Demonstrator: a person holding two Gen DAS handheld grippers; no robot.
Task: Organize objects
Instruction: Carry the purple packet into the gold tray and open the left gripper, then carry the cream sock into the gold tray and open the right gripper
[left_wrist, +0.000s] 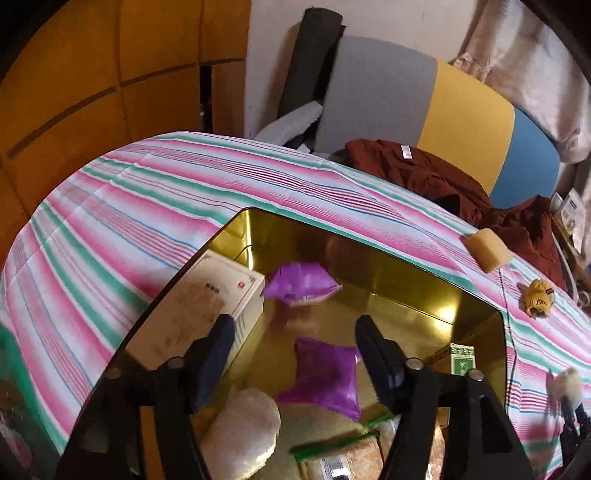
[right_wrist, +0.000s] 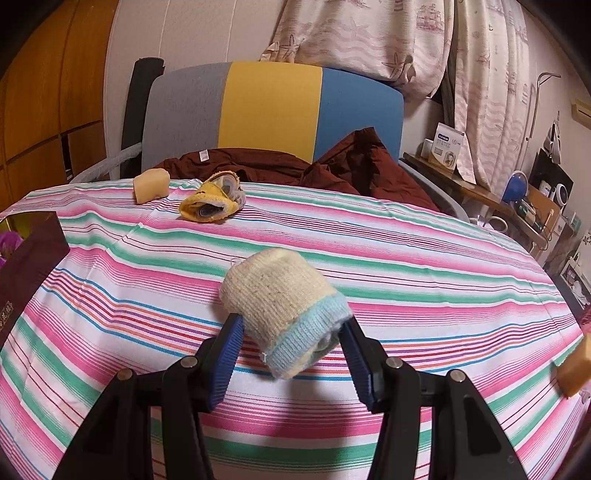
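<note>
Right gripper (right_wrist: 291, 345) clamps rolled sock (right_wrist: 284, 314) at frame centre, long axis toward upper left, blue cuff nearest. Left gripper (left_wrist: 295, 339) spread, empty, over gold tin (left_wrist: 406, 273).

Beyond my striped tablecloth's (right_wrist: 406, 258) far edge: a maroon garment (right_wrist: 354, 166), a gray-yellow-blue chair back (right_wrist: 269, 110) and patterned curtains (right_wrist: 369, 33).

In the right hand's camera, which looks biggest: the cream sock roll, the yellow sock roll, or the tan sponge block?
1. cream sock roll, though it is nearest the camera
2. yellow sock roll
3. tan sponge block

The last two sit farther back, so true sizes are unsure.
</note>
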